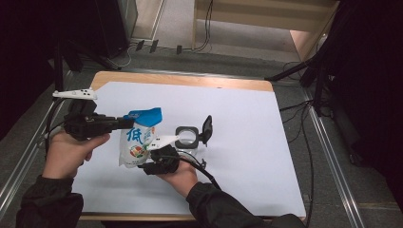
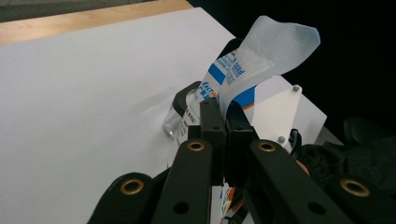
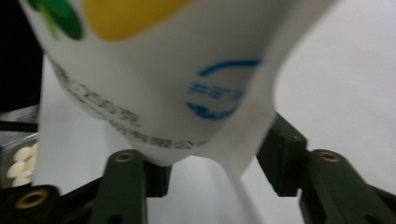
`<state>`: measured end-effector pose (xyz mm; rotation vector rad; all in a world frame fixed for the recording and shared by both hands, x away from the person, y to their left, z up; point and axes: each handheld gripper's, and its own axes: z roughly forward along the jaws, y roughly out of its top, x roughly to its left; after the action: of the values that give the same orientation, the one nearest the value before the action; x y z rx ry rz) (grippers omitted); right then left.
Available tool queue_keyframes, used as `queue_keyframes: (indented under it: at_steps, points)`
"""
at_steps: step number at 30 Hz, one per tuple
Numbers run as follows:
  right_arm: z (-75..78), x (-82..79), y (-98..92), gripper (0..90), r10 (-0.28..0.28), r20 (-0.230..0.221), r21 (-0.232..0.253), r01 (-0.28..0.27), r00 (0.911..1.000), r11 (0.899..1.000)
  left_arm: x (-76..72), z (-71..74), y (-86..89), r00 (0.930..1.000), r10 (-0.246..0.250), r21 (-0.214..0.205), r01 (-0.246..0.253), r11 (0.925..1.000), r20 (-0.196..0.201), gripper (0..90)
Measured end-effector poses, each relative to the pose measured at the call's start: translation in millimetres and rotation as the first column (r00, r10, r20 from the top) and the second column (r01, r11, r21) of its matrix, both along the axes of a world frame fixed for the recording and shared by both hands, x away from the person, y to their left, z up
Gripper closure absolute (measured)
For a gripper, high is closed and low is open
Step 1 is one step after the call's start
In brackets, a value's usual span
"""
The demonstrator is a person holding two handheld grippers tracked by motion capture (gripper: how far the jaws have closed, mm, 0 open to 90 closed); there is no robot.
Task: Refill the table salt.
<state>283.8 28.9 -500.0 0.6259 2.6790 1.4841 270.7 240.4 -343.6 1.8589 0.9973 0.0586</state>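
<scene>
A white and blue pouch (image 1: 138, 140) hangs upright over the white table sheet (image 1: 237, 142). My left gripper (image 1: 129, 122) comes in from the left and is shut on the pouch's top edge; in the left gripper view its jaws (image 2: 223, 109) pinch the pouch (image 2: 266, 51) just below the loose torn flap. My right gripper (image 1: 145, 164) sits under the pouch's lower end. In the right gripper view the pouch (image 3: 177, 79) dips between the two jaws of the right gripper (image 3: 215, 158), close to both pads, with no clear squeeze showing.
A small clear container (image 1: 187, 135) with its black lid (image 1: 207, 129) flipped open stands just right of the pouch; white tablets (image 3: 18, 161) lie inside it. The container (image 2: 180, 116) sits behind the pouch in the left gripper view. The table's wooden edge (image 1: 190, 80) runs along the far side.
</scene>
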Motion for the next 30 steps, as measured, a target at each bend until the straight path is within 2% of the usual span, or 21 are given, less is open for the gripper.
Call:
queue_keyframes:
  at_steps: [3, 5, 6, 8, 9, 11, 12, 14, 17, 19, 24, 27, 30]
  points:
    - [-1.1, -1.5, -0.4, 54.5, 0.007, -0.012, 0.007, -0.006, 0.9999, 1.0, 3.7, -1.6, -1.9, 1.0, 0.002, 0.001, -0.002, 1.0, -0.007, 90.0]
    - [-0.8, -2.6, -0.5, 53.6, 0.01, 0.013, 0.004, -0.01, 0.9999, 1.0, 5.1, -2.3, -4.6, 1.0, 0.0, -0.001, 0.0, 1.0, -0.005, 90.0]
    - [0.0, -3.8, -0.7, 54.8, 0.015, 0.026, 0.002, -0.015, 0.9996, 1.0, 5.6, -2.4, -5.9, 1.0, -0.002, 0.0, 0.002, 1.0, -0.003, 90.0]
    - [1.1, -5.8, -1.4, 66.3, 0.034, 0.036, 0.003, -0.034, 0.9988, 0.999, 6.1, -1.9, -8.5, 1.0, -0.01, -0.007, 0.01, 0.9999, 0.0, 90.0]
    - [1.4, -6.6, -1.9, 66.3, 0.027, 0.046, 0.001, -0.027, 0.9986, 1.0, 6.1, -1.5, -9.4, 0.9999, -0.01, -0.002, 0.01, 1.0, 0.003, 90.0]
    - [1.1, -4.8, -3.1, 67.2, 0.03, 0.032, 0.004, -0.03, 0.999, 1.0, 5.3, -0.4, -9.5, 0.9999, -0.011, 0.003, 0.011, 0.9999, 0.004, 90.0]
    - [1.1, -3.6, -3.9, 67.2, 0.029, 0.024, 0.007, -0.029, 0.9993, 1.0, 5.2, 0.2, -8.4, 0.9998, -0.02, -0.017, 0.02, 0.9997, -0.007, 90.0]
    - [1.2, -1.2, -6.0, 66.2, 0.03, 0.022, 0.016, -0.03, 0.9993, 0.999, 3.7, 2.4, -7.1, 0.9999, -0.016, -0.015, 0.016, 0.9998, -0.005, 90.0]
    - [2.3, 1.4, -8.8, 54.3, 0.004, 0.009, 0.04, -0.005, 0.9999, 0.999, 1.8, 5.5, -4.0, 1.0, -0.004, -0.018, 0.004, 0.9998, 0.002, 90.0]
    - [3.1, 2.5, -10.0, 53.2, -0.003, 0.002, 0.05, 0.003, 1.0, 0.999, 1.1, 6.1, -1.9, 1.0, 0.001, -0.022, -0.001, 0.9998, 0.004, 90.0]
    - [4.2, -1.6, -10.9, 51.3, -0.008, 0.037, 0.06, 0.006, 0.9993, 0.998, 0.7, 6.4, 0.0, 0.9999, 0.016, -0.019, -0.016, 0.9997, 0.0, 90.0]
    - [7.4, -9.6, -9.3, 62.5, 0.024, 0.11, 0.071, -0.032, 0.9936, 0.997, 0.5, 6.5, 0.2, 0.9999, 0.011, -0.037, -0.011, 0.9993, -0.002, 90.0]
    - [8.1, -11.5, -8.0, 66.2, 0.03, 0.117, 0.067, -0.038, 0.9927, 0.997, 0.1, 6.9, -1.6, 1.0, 0.004, -0.034, -0.004, 0.9994, 0.005, 90.0]
